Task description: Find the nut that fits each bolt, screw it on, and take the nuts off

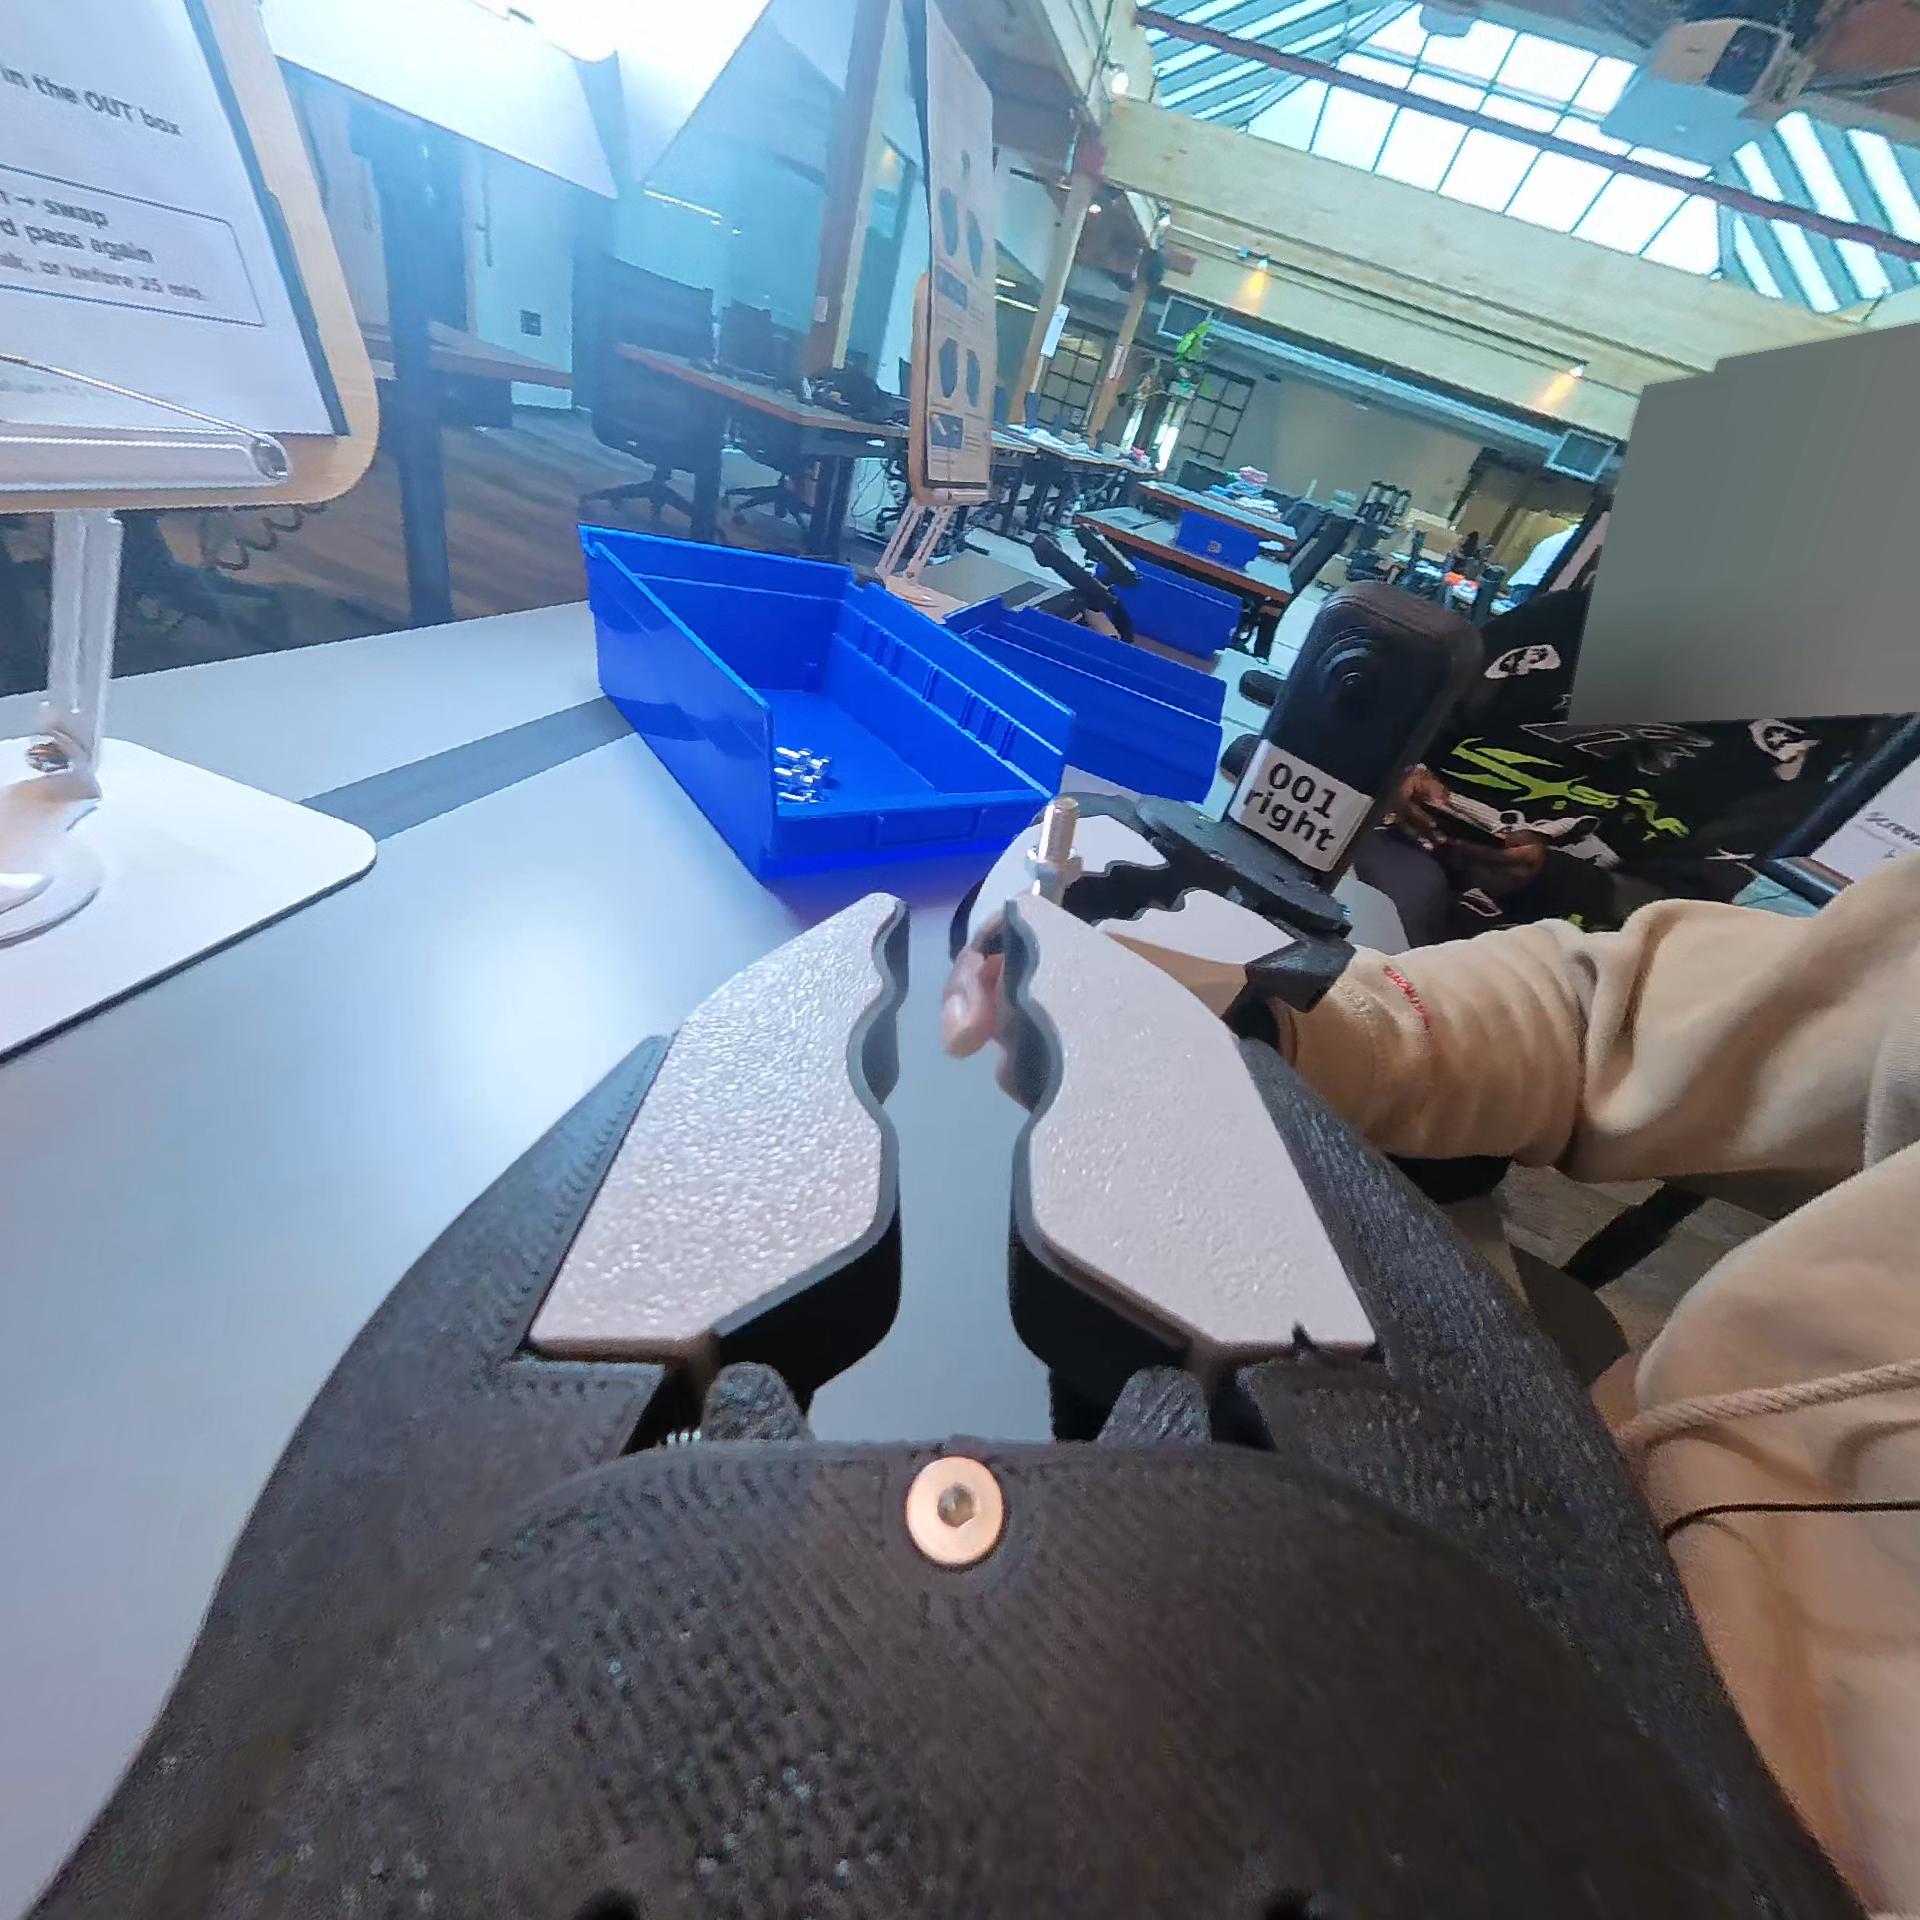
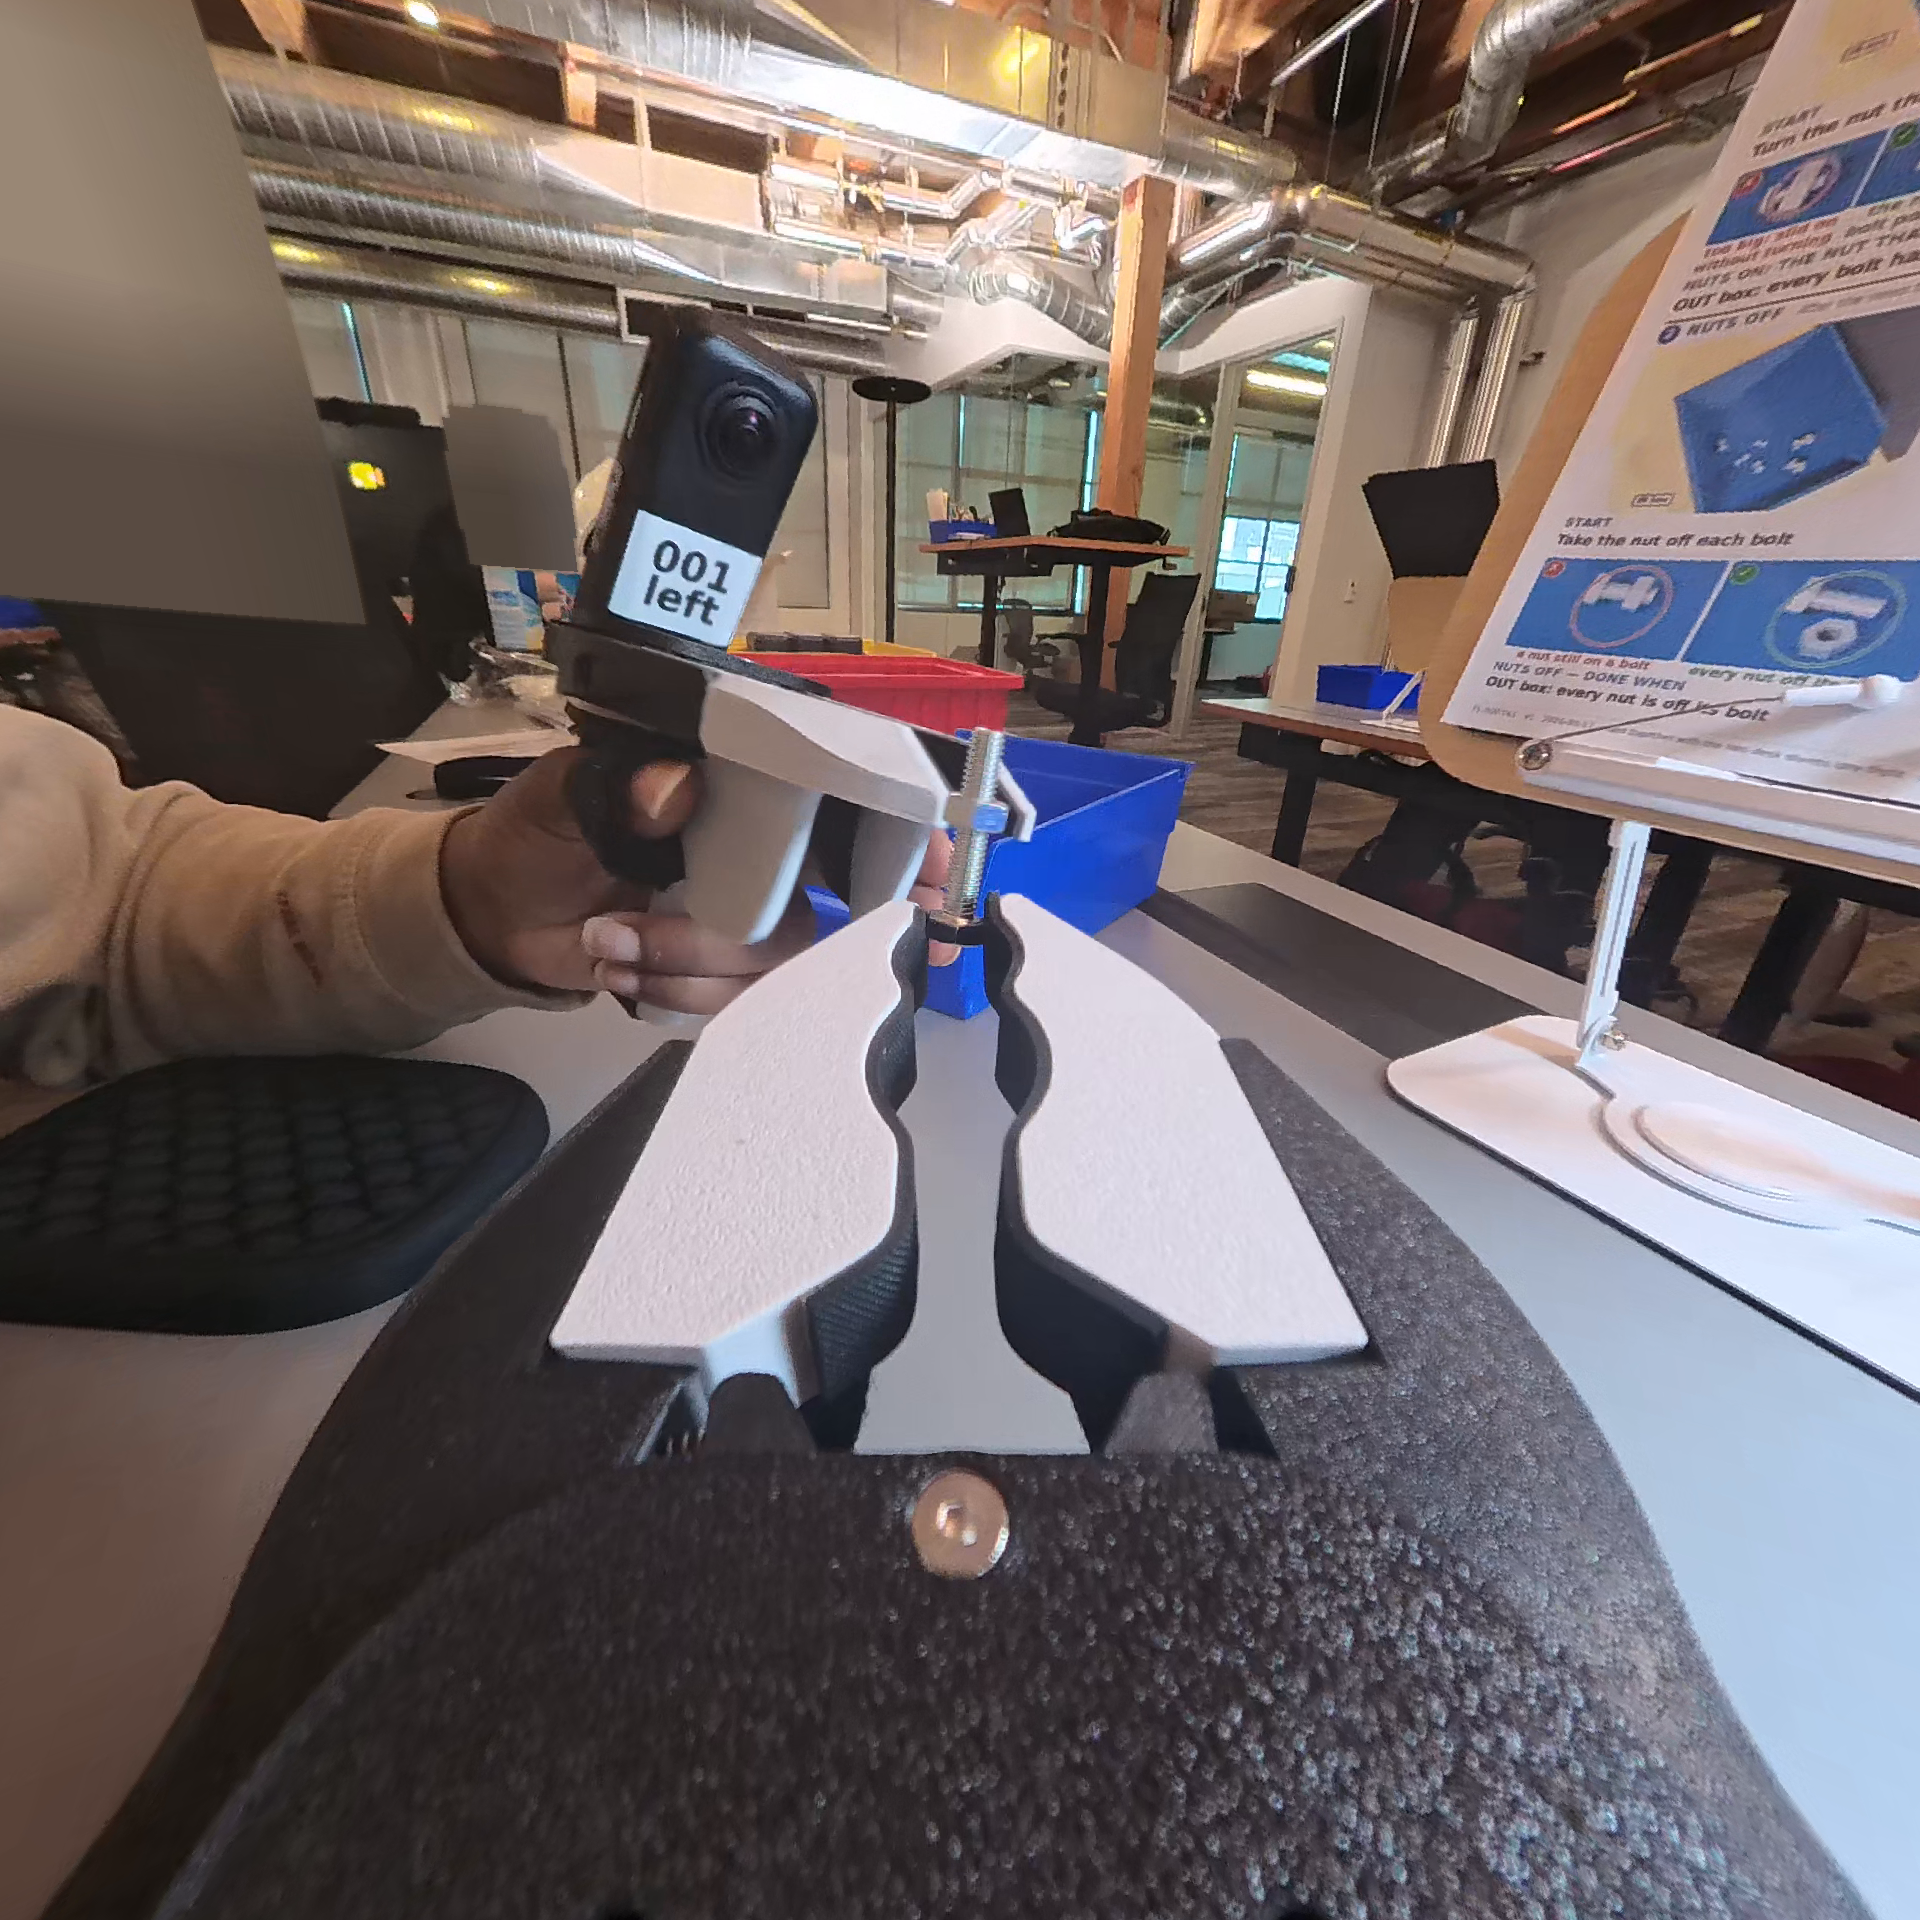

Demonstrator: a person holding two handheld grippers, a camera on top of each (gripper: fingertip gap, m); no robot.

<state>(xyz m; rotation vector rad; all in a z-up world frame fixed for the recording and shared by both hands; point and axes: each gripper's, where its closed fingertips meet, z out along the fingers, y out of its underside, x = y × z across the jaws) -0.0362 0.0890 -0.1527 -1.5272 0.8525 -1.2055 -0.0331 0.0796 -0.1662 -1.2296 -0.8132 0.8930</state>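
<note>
Grey desk (image 1: 312, 1039) in an open-plan workshop. Sign stand (image 1: 156, 862) on it, present in both views.

Left wrist view only:
- blue bin (image 1: 675, 665) holding loose bolts (image 1: 802, 777) near its front wall
- second bin (image 1: 1122, 691) just behind

Right wrist view only:
- black pad (image 2: 239, 1174) at near desk edge
- red bin (image 2: 894, 681) farther back

Right gripper (image 2: 954, 920): clenched on lower end of one bolt (image 2: 977, 831), held upright above desk. Nut (image 2: 987, 816) partway up the thread.

Left gripper (image 1: 951, 925): fingers narrowly parted, nothing between them in own view. Held bolt beyond and to the right of its right fingertip there. In right wrist view, seen side-on in a hand (image 2: 582, 894), tips level with nut and overlapping it. Contact with nut: cannot tell
</note>
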